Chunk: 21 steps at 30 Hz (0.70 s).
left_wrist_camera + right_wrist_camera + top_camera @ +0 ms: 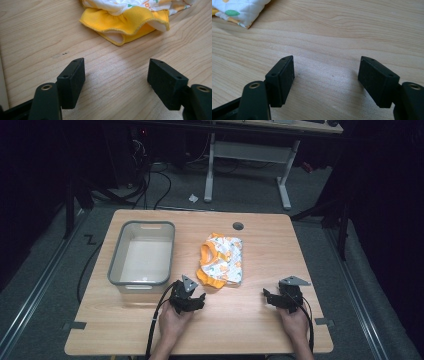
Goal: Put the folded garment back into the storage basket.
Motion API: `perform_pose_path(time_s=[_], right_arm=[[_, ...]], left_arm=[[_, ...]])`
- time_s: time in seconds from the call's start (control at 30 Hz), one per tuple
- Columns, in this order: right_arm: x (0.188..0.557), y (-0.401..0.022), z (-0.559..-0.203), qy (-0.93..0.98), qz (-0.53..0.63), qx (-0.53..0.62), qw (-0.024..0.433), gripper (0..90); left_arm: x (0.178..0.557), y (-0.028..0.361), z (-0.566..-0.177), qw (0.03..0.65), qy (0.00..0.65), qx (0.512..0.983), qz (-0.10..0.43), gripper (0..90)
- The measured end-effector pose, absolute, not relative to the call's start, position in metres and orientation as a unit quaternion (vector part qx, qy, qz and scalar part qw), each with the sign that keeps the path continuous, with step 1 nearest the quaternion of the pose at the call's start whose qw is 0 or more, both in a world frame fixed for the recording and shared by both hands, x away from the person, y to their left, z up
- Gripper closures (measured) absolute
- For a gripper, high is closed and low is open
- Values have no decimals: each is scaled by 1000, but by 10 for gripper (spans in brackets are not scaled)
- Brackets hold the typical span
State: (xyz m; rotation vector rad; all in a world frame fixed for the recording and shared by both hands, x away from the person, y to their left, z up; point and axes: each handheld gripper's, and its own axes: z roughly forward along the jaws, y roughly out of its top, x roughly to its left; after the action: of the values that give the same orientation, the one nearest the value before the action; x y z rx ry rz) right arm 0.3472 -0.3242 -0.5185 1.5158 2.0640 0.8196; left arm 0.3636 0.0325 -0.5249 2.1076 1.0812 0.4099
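Fingers (pixel 72 82) of the left gripper (pixel 190 298) stand spread apart over bare wood with nothing between them, and the right gripper (pixel 278 300) is just the same in its own view, its fingers (pixel 280 80) released and empty. Both hover low at the near edge of the worktop (pixel 250 330), one to each side. And there's the piece everyone is watching: a small folded garment (pixel 221 260), white with an orange print and a yellow ruffled hem, lying flat mid-worktop, just ahead of the left gripper (its yellow edge sits close in the left gripper view (pixel 125 22), apart from the fingers). To the left of it waits a grey bin (pixel 115 262), empty as far as the high view shows. So, by my reading, nothing of the job is done yet: the cloth is untouched, no grasp made, and the likely pick-up and the carry to the bin all lie ahead.
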Motion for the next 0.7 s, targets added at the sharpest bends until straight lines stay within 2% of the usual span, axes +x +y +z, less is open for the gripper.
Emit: perform_pose_path(time_s=[0.7], right_arm=[[347, -324, -518, 751, 299, 546, 223, 300]], left_arm=[[363, 32, -525, 360, 415, 821, 155, 273]])
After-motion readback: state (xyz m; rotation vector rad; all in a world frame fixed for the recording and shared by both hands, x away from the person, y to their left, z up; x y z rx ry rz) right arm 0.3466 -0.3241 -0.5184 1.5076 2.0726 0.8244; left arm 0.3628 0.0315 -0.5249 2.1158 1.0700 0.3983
